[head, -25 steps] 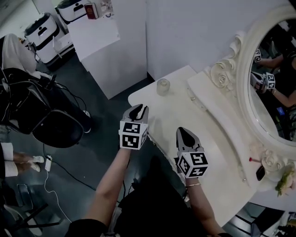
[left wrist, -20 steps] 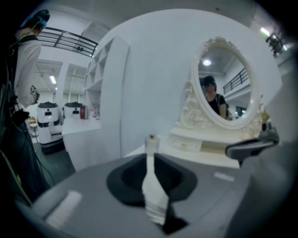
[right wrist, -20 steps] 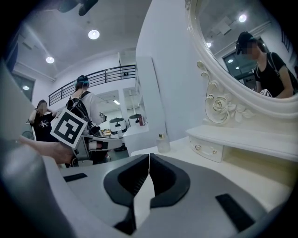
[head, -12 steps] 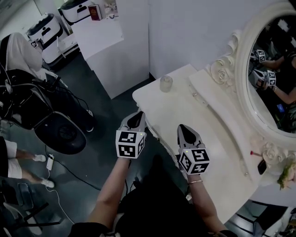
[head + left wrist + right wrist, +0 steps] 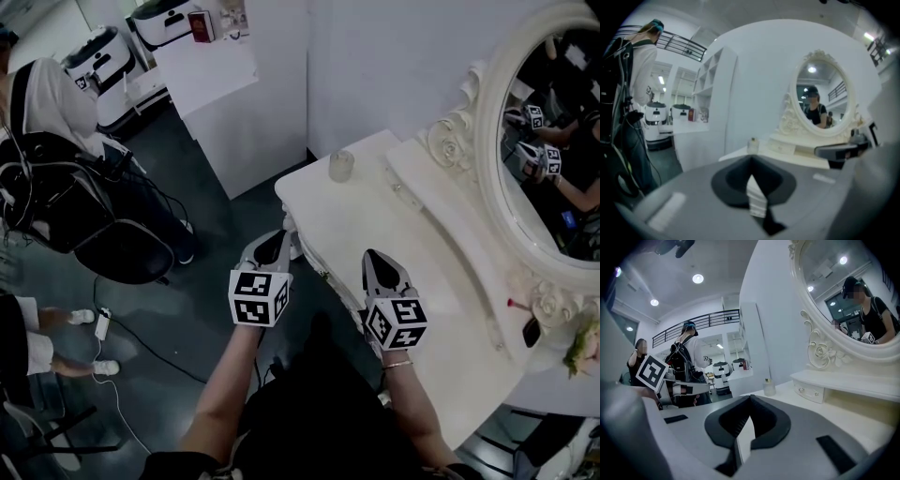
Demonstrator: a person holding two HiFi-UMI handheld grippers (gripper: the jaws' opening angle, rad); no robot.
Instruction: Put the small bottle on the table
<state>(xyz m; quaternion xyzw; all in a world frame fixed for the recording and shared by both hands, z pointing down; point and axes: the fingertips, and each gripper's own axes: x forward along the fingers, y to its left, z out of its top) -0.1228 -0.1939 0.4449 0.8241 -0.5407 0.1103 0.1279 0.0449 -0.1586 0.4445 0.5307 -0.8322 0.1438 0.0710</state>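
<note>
As small bottle (image 5: 341, 166) stands upright, left hand-held gripper (image 5: 278, 238) closed, right hand-held gripper (image 5: 379, 262) closed.

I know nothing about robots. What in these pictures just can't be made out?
- All views: the small bottle is too small to tell what is in it or to read any label.
- Head view: the dark thing beside the flowers is too small to name.
- Head view: the table runs past the picture's edge at its end by the flowers.
- Head view: the mirror is cut off by the same edge.
</note>
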